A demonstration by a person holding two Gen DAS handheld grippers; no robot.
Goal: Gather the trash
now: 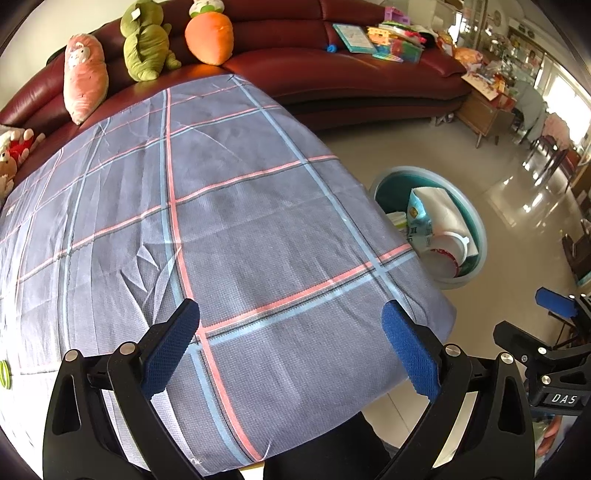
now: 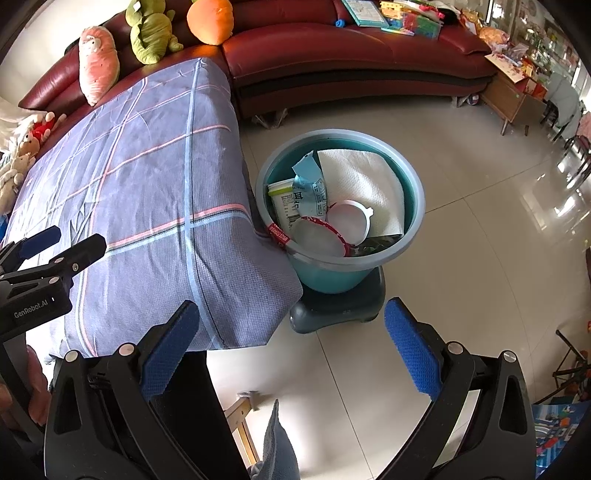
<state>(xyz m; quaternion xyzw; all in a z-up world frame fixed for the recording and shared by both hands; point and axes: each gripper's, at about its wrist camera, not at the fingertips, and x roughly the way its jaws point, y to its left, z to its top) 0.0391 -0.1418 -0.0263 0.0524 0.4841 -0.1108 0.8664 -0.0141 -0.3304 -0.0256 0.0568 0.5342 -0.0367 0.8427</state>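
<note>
Teal plastic bucket [image 2: 340,236] on a grey stool [image 2: 338,308] on the tiled floor [image 2: 461,229], just beside the worktop's corner, holding white paper towel [image 2: 364,184], blue wrapper [image 2: 310,188], tub and lids. Grey checked cloth [image 1: 207,221] over the worktop. Left tongs [image 1: 291,347] wide and empty above the cloth; right tongs [image 2: 291,347] wide and empty above the floor.

home living room: red leather sofa [image 2: 351,59], plush toys [image 2: 151,31], tiled floor [image 2: 461,258].

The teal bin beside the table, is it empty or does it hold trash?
It holds trash: the bin contains a paper towel, a blue wrapper and a cup.
</note>
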